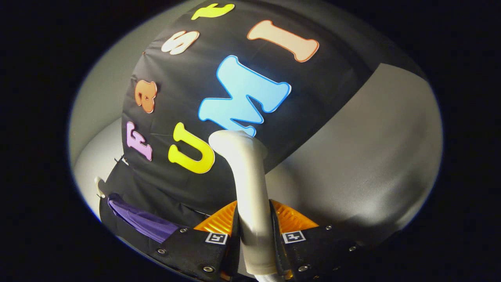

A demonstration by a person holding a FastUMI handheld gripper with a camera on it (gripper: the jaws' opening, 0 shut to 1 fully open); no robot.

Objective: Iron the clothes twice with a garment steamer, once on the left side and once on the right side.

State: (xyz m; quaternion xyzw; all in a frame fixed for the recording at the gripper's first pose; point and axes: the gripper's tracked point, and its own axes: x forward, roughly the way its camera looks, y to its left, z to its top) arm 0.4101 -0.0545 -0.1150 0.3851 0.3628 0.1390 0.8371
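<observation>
A white garment steamer (249,184) rises between the two fingers, its handle running up from the fingers to a bent head that points away toward the black cloth wall. My gripper (253,229) is shut on the steamer's handle, with both fingers pressed against its sides. To the left of the fingers and lower down, a purple garment (141,221) lies folded against dark fabric (125,188), well off to the side of the steamer head.
The black cloth wall (188,86) stands straight ahead beyond the steamer head. Plain grey booth walls (364,156) spread to the right and a lighter grey wall (98,102) to the left. A small white hook-like part (100,187) shows at the dark fabric's left edge.
</observation>
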